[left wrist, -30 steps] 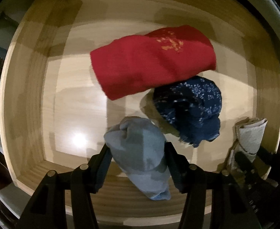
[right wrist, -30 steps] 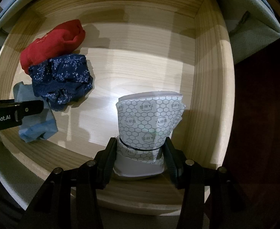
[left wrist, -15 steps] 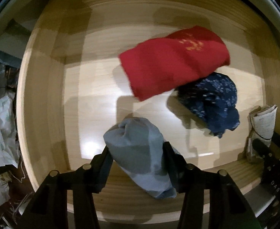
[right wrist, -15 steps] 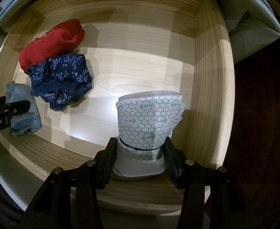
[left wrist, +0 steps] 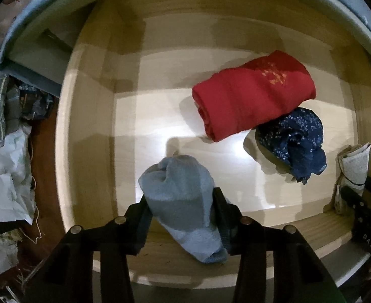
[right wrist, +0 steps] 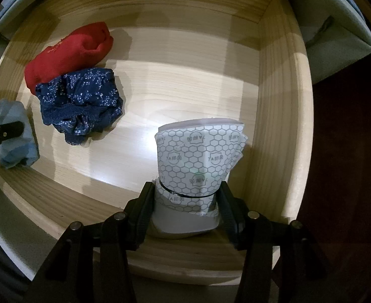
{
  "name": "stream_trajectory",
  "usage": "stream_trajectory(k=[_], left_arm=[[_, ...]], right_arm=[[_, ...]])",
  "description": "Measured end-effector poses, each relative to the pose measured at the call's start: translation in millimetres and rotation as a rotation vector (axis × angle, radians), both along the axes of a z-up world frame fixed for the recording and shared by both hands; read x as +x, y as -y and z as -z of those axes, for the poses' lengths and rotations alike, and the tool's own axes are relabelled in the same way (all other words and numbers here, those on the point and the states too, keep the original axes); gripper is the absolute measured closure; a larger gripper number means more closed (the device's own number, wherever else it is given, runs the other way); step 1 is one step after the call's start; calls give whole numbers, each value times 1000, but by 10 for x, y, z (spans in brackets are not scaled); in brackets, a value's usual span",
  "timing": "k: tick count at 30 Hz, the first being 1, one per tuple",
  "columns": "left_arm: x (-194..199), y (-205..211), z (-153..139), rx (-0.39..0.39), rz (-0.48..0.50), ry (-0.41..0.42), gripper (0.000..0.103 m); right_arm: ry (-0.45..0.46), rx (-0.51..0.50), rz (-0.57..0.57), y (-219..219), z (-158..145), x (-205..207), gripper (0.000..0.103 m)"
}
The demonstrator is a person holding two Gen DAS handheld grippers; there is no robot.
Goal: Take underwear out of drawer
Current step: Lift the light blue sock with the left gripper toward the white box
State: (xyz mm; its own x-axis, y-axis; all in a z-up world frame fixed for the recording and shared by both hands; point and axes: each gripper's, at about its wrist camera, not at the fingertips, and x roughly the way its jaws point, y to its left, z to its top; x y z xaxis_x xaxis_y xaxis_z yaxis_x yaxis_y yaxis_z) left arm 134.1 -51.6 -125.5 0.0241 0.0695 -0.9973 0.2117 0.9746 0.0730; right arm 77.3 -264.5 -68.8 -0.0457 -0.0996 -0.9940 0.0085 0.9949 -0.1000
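Left gripper (left wrist: 181,212) is closing on the blue roll (left wrist: 182,202); right gripper (right wrist: 185,209) clenches the white pack (right wrist: 198,161). The roll (loosely bundled) could unfurl and snag the drawer (left wrist: 89,126) wall at 6 o'clock.

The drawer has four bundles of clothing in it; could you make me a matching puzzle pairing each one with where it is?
Things:
1. light blue bundle
2. white honeycomb-print bundle
3. red roll
4. navy floral bundle

Places:
A. lying free, nearest the drawer's back wall
B. between the left tool's closing jaws
C. between the right tool's jaws
D. lying free, against the red roll

Pairs: 1-B, 2-C, 3-A, 4-D
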Motion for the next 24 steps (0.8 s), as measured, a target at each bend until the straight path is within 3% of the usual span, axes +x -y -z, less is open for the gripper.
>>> stream_trajectory(k=[8,12,24], left_arm=[[-186,-135,-227,28,9,72,57],[-172,-138,-508,40,19,133,57],[-269,-207,-1038,-32,39,261,57]], right_arm=[[0,-5,0,-27,2,-6,54],[1,-6,1,-30,3,-9,55],[13,-19,20,-31,32,-25,55]])
